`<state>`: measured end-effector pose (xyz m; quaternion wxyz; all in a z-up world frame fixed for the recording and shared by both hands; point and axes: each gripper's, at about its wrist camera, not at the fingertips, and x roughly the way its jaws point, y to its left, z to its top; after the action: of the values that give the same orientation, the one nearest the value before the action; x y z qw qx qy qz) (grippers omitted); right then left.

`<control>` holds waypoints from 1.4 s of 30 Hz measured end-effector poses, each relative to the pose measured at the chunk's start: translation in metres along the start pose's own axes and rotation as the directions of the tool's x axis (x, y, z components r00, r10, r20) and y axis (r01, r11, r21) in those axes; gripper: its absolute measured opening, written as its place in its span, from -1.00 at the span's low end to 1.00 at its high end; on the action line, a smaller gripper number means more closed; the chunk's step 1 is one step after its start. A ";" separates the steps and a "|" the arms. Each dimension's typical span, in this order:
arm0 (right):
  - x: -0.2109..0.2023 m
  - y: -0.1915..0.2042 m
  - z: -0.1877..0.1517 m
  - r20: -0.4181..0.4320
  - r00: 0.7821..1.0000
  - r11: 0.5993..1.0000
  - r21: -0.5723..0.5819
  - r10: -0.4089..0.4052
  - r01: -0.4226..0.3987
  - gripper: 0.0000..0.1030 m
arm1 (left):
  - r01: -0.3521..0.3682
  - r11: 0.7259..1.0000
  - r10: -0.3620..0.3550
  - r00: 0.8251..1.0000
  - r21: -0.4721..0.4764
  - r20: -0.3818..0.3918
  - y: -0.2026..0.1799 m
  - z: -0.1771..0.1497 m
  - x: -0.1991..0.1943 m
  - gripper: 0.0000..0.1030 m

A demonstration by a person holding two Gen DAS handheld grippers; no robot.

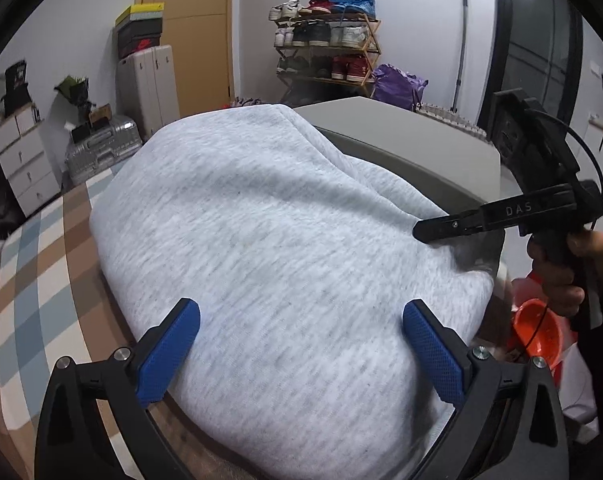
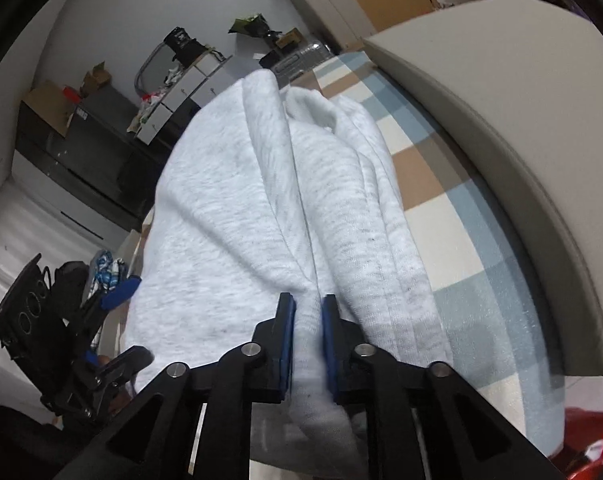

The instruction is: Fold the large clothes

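Blue-padded and spread wide, the left gripper (image 1: 301,344) hovers over the near edge of the light grey fleece sweatshirt (image 1: 261,240), pressing nothing, probably ready to steady it. That garment lies bunched on the checked brown-and-blue bedcover (image 1: 33,280). At right, the right gripper (image 2: 307,344) is clamped on a gathered fold, likely to lift it over.

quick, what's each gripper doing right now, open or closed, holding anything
Left gripper: open, fingers spread over the grey sweatshirt, gripping nothing.
Right gripper: closed on a bunched fold of the sweatshirt.
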<state>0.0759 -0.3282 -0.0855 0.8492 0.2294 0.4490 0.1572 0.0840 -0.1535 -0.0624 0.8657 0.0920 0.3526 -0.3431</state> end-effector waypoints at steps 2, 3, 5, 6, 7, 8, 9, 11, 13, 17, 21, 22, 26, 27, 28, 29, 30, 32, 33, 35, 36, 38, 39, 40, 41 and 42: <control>-0.013 0.004 -0.003 0.014 1.000 1.000 -0.011 0.010 -0.010 -0.52 | 0.027 0.997 -0.026 1.000 -0.067 0.015 0.011 0.004 -0.008 0.92; -0.020 0.007 -0.003 0.030 1.000 1.000 -0.027 0.008 -0.007 -0.43 | 0.033 0.994 -0.030 0.999 -0.104 0.038 0.018 0.006 -0.013 0.92; -0.025 0.006 -0.007 0.058 0.998 0.999 -0.047 0.009 -0.007 -0.05 | 0.036 0.989 -0.027 0.998 -0.146 0.062 0.027 0.006 -0.015 0.92; -0.027 0.005 -0.009 0.065 0.998 0.998 -0.067 0.010 -0.005 0.19 | 0.034 0.986 -0.025 0.998 -0.162 0.053 0.031 0.006 -0.011 0.92; -0.024 0.005 -0.013 0.059 0.998 0.997 -0.070 -0.021 0.025 0.22 | 0.028 0.984 -0.025 0.999 -0.174 0.020 0.030 0.003 -0.002 0.92; -0.015 0.002 -0.012 0.036 0.998 0.997 -0.052 -0.054 0.056 0.22 | 0.021 0.983 -0.027 0.999 -0.181 -0.026 0.030 0.000 0.008 0.92; -0.006 0.003 -0.010 0.018 0.998 0.997 -0.033 -0.063 0.064 0.21 | 0.003 0.987 -0.006 1.000 -0.163 -0.023 0.025 -0.004 0.013 0.92; -0.008 0.011 -0.003 0.025 0.998 0.997 -0.041 -0.064 0.065 0.21 | -0.024 0.995 0.025 1.000 -0.099 0.000 0.014 -0.009 0.013 0.93; -0.006 0.025 0.012 0.050 0.998 0.997 -0.070 -0.041 0.044 0.24 | -0.029 0.995 0.029 1.000 -0.093 -0.005 0.011 -0.010 0.014 0.93; 0.009 0.047 0.059 0.092 0.996 0.998 -0.062 -0.008 0.013 0.24 | -0.038 0.996 0.037 0.999 -0.080 -0.012 0.007 -0.010 0.016 0.93; 0.053 0.053 0.111 0.069 0.998 1.000 0.006 -0.010 0.010 0.24 | -0.050 0.997 0.049 0.999 -0.066 -0.008 0.007 -0.013 0.017 0.94; 0.065 0.051 0.120 0.050 0.999 0.999 0.043 -0.020 0.018 0.24 | -0.051 0.996 0.051 0.999 -0.067 -0.007 0.010 -0.014 0.014 0.94; 0.089 0.055 0.137 0.016 1.000 0.997 0.071 -0.013 0.012 -0.30 | -0.060 0.996 0.060 0.998 -0.066 -0.004 0.009 -0.017 0.012 0.94; 0.083 0.062 0.139 0.047 0.998 0.999 0.021 0.029 -0.030 -0.73 | -0.057 0.996 0.057 0.998 -0.068 -0.005 0.010 -0.016 0.012 0.94; 0.075 0.067 0.140 0.079 0.995 0.998 -0.018 0.064 -0.063 -0.80 | -0.054 0.996 0.054 0.999 -0.068 -0.005 0.010 -0.017 0.012 0.94; 0.067 0.068 0.140 0.117 0.990 0.996 -0.031 0.083 -0.079 -0.81 | -0.049 0.997 0.048 0.999 -0.067 -0.006 0.011 -0.017 0.012 0.94; 0.065 0.063 0.141 0.140 0.988 0.997 -0.008 0.071 -0.071 -0.82 | -0.045 0.997 0.044 0.999 -0.058 -0.005 0.010 -0.016 0.012 0.94; 0.084 0.044 0.144 0.088 0.996 0.998 0.054 0.026 -0.031 -0.82 | -0.046 0.998 0.046 0.999 -0.043 -0.004 0.008 -0.016 0.013 0.94; 0.104 0.027 0.143 0.032 0.999 0.995 0.097 -0.010 0.007 -0.82 | -0.047 0.998 0.047 0.999 -0.038 -0.002 0.007 -0.016 0.013 0.94; 0.129 0.010 0.138 -0.044 0.999 0.990 0.136 -0.016 0.022 -0.76 | -0.051 0.998 0.051 0.999 -0.032 -0.003 0.005 -0.016 0.014 0.94; 0.134 0.005 0.135 -0.054 0.998 0.988 0.149 -0.028 0.035 -0.59 | -0.052 0.998 0.052 0.999 -0.030 -0.003 0.005 -0.016 0.013 0.94; 0.128 0.006 0.135 -0.045 0.998 0.989 0.137 -0.050 0.055 -0.42 | -0.048 0.998 0.048 0.999 -0.033 -0.005 0.005 -0.016 0.013 0.94; 0.121 0.009 0.135 -0.038 0.997 0.988 0.141 -0.062 0.067 -0.23 | -0.043 0.998 0.042 0.999 -0.035 -0.007 0.006 -0.015 0.012 0.94; 0.114 0.013 0.133 -0.026 0.996 0.987 0.135 -0.080 0.083 -0.12 | -0.038 0.999 0.037 0.999 -0.036 -0.008 0.005 -0.015 0.012 0.94; 0.103 0.019 0.133 0.001 0.995 0.988 0.116 -0.103 0.102 -0.12 | -0.025 0.999 0.024 1.000 -0.042 -0.011 0.008 -0.014 0.010 0.94; 0.089 0.029 0.132 0.040 0.991 0.989 0.078 -0.130 0.127 -0.12 | -0.007 0.998 0.006 1.000 -0.055 -0.016 0.011 -0.011 0.007 0.94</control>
<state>0.2330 -0.2946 -0.0672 0.8582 0.2354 0.4491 0.0798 0.0886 -0.1445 -0.0764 0.8662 0.0717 0.3685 -0.3298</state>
